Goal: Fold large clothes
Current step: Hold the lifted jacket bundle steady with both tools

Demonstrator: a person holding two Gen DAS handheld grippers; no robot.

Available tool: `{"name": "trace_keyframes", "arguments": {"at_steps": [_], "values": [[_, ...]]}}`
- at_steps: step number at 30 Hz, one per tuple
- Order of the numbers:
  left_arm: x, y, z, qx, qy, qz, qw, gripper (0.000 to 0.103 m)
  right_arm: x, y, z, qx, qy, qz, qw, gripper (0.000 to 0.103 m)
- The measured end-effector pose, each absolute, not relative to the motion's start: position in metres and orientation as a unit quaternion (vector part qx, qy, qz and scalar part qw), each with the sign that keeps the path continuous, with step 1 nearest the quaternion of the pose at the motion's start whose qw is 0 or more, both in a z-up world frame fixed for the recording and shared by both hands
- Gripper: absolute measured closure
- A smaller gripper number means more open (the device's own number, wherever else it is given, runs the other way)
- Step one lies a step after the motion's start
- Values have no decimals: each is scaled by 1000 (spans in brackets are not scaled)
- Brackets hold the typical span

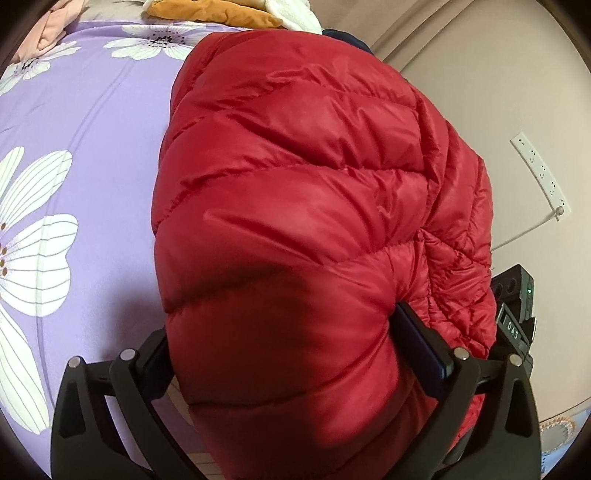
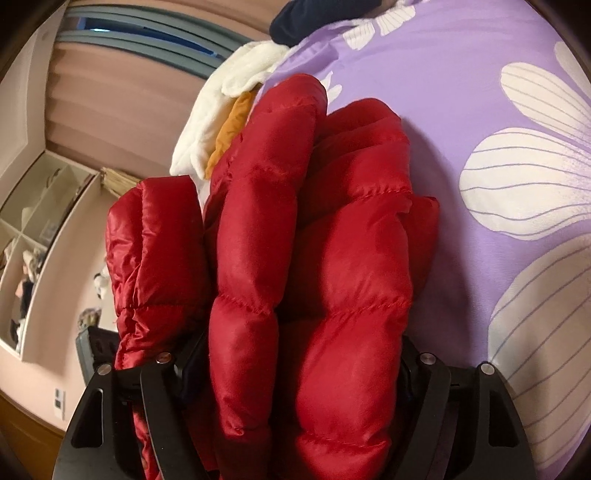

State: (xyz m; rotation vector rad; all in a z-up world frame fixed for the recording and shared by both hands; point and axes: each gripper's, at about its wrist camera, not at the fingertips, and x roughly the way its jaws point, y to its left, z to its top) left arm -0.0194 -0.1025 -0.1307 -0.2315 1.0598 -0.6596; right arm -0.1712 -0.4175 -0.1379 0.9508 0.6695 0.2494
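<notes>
A red quilted puffer jacket point(image 1: 295, 206) lies bunched in thick folds on a purple flowered bedsheet point(image 1: 92, 129). My left gripper point(image 1: 284, 325) has its jaws spread wide around the near end of the jacket. The padding swells into the gap and hides the left fingertip, while the right finger point(image 1: 417, 332) lies against its side. In the right wrist view, stacked folds of the jacket point(image 2: 314, 240) stand squeezed between the jaws of my right gripper point(image 2: 301, 343). One more fold hangs outside the left finger point(image 2: 188, 354).
An orange and white garment point(image 1: 221, 14) and pink cloth point(image 1: 51, 33) lie at the bed's far end. A navy garment point(image 2: 321, 18) sits farther up the sheet point(image 2: 498, 110). A white power strip point(image 1: 539, 177) is beyond the bed edge, and an open shelf unit point(image 2: 40, 240) stands at left.
</notes>
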Motion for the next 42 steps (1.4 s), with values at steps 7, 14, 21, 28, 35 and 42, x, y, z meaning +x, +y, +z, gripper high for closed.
{"name": "trace_keyframes", "arguments": {"at_steps": [7, 14, 21, 28, 35, 42], "values": [[-28, -108, -126, -97, 485, -309, 812, 4, -186, -412, -130, 432, 293, 111, 846, 50], [-40, -106, -112, -88, 465, -305, 827, 11, -200, -400, -110, 391, 274, 103, 872, 63], [-54, -94, -105, -93, 458, -298, 832, 11, -202, -384, -92, 365, 263, 113, 886, 65], [-57, -91, -103, -105, 452, -293, 836, 11, -194, -375, -85, 351, 264, 124, 890, 65], [-62, -88, -99, -115, 440, -290, 842, 11, -183, -363, -75, 332, 263, 138, 895, 65], [-64, -87, -97, -124, 426, -283, 850, 11, -171, -356, -67, 320, 258, 153, 899, 65]]}}
